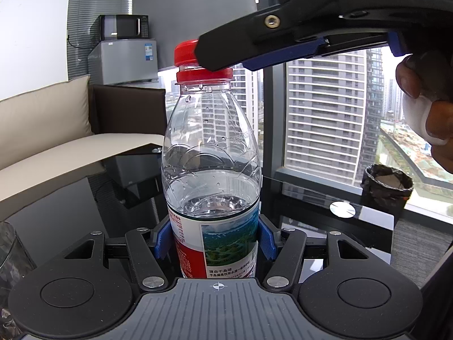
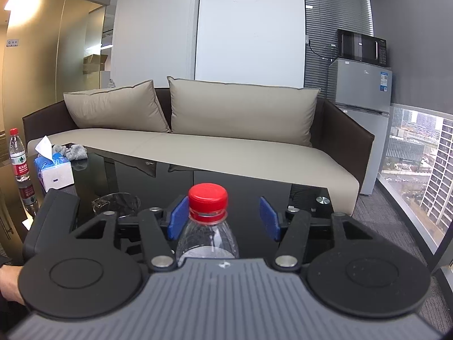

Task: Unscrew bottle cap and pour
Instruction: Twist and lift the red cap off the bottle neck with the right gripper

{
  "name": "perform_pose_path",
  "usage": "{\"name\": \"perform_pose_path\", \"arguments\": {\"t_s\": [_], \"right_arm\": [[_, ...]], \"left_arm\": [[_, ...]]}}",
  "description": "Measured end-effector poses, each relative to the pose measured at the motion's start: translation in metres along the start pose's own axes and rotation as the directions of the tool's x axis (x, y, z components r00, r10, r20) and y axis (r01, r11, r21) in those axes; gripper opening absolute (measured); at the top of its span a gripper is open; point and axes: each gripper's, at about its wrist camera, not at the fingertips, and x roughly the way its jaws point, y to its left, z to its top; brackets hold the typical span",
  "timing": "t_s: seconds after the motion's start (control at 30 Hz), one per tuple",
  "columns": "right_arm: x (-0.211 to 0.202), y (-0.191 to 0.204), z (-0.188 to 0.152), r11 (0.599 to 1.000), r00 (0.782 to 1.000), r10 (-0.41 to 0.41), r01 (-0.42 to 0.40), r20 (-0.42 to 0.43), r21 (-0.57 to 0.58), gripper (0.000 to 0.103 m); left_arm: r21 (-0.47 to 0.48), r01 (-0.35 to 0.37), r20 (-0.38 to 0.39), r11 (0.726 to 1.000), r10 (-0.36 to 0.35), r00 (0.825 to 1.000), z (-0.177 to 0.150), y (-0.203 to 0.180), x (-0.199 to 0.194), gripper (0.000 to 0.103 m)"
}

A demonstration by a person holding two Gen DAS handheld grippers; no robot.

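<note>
A clear plastic water bottle [image 1: 211,170] with a red cap [image 1: 188,53] and a red, white and green label stands upright on the black glass table [image 1: 70,204]. It is partly filled. My left gripper [image 1: 214,239] is shut on the bottle's lower body at the label. My right gripper [image 2: 223,216] is open around the cap [image 2: 208,199]; the left blue pad [image 2: 178,216] is close to the cap, the right pad [image 2: 269,218] stands apart. In the left wrist view the right gripper [image 1: 223,59] reaches in from the upper right over the cap.
A clear glass [image 2: 117,204] stands on the table left of the bottle, also at the left edge of the left wrist view [image 1: 11,257]. A tissue box [image 2: 53,170], a grey cloth [image 2: 72,151] and a second bottle [image 2: 18,155] sit far left. A sofa [image 2: 198,147] lies behind; a bin [image 1: 386,189] stands by the window.
</note>
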Motion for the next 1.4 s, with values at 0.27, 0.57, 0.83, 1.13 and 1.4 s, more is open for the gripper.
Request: {"name": "perform_pose_path", "arguments": {"t_s": [0.27,0.57,0.83,1.13,1.4], "right_arm": [[-0.007,-0.010,-0.002,1.000,1.000,-0.024,0.024,-0.005,-0.008,0.061],[-0.016,-0.019,-0.003,0.998,1.000,-0.029,0.029,0.007,0.056,0.061],[-0.007,0.002,0.001,1.000,1.000,0.000,0.000,0.011,0.003,0.061],[-0.005,-0.001,0.002,1.000,1.000,-0.012,0.012,-0.004,0.008,0.061],[-0.009,-0.008,0.000,1.000,1.000,-0.020,0.021,-0.009,0.023,0.062]], "left_arm": [[0.001,-0.001,0.000,1.000,0.001,1.000,0.002,-0.005,0.000,0.056],[0.000,-0.001,0.000,1.000,0.001,1.000,-0.001,-0.003,-0.002,0.056],[0.000,0.000,0.000,1.000,0.000,1.000,-0.001,0.001,-0.003,0.056],[-0.001,0.000,-0.002,1.000,0.000,1.000,0.000,0.001,-0.003,0.056],[-0.002,0.000,-0.001,1.000,0.000,1.000,0.000,0.006,-0.005,0.056]]}}
